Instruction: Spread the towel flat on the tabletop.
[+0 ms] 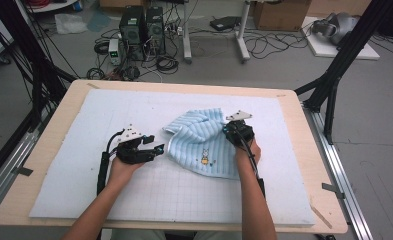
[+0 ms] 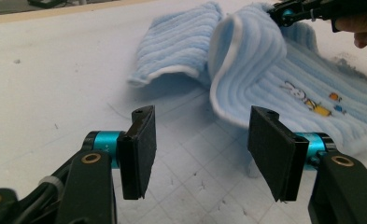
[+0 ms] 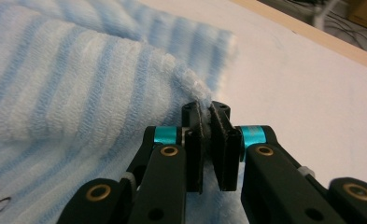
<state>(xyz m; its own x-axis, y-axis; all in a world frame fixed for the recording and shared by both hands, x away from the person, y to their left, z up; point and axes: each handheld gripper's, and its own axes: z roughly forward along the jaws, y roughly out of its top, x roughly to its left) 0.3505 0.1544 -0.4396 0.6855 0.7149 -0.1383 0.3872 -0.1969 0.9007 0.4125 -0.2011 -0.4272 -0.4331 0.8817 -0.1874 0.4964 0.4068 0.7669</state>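
Pinching towel point(image 3: 102, 93) edge (pads point(image 3: 195, 140) hiding it)

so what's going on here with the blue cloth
A person at a table works a light blue striped towel with two hand-held grippers. The right gripper has its fingers shut on a lifted edge of the towel, which is partly folded over itself on the white mat. The left gripper hangs open just short of the towel's near edge, with nothing in it.
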